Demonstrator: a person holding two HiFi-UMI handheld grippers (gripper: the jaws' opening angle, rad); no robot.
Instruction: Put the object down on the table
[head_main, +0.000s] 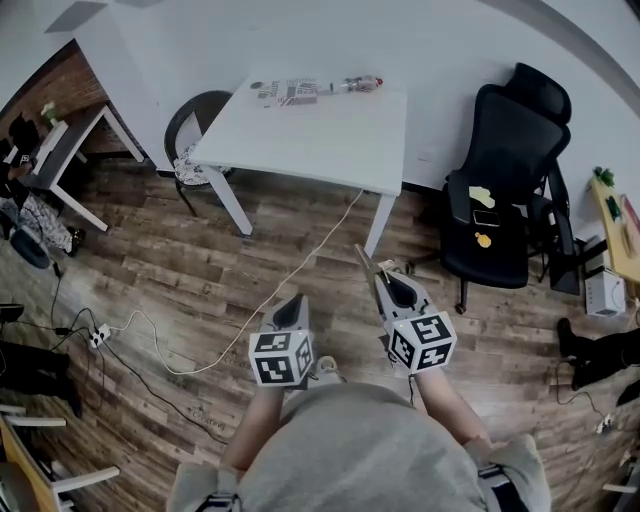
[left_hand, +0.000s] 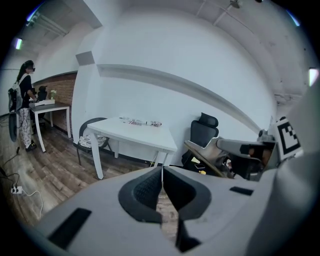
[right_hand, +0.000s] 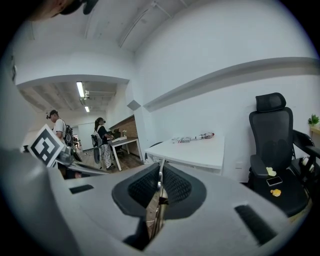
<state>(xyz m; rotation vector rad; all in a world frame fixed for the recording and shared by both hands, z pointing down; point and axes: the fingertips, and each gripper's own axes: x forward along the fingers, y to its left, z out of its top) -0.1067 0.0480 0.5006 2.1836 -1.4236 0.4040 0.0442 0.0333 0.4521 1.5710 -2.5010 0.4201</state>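
Plainly, the right gripper (right_hand: 160, 176) is clamped on a thin flat strip (right_hand: 158, 192), which stands edge-on between the ribbed pads and pokes out past their tips. In the head view the strip's free end slants up and to the left, ahead of the gripper. The left gripper (left_hand: 162, 172) has its jaws pressed together with nothing between them. Both grippers are held side by side in front of the person's body, each with its marker cube toward the person. Both hang over the wooden floor (head_main: 200, 270), so the strip is in the air, well apart from the table (head_main: 320, 140), touching only the pads. The white table stands ahead of both grippers, against the wall. At its far edge lie a printed sheet (head_main: 290, 92) and, just right of it, a slim thing (head_main: 360, 84) on its side. A pale cable (head_main: 285, 280) runs from under the table across the floor toward a socket block (head_main: 98, 337) at the left. A dark chair (head_main: 195, 125) sits at the table's left end, and a black office chair (head_main: 505, 190) with small yellow things on its seat stands to the right. In the left gripper view a person (left_hand: 24, 105) stands by a desk (left_hand: 50, 105) far off to the left.
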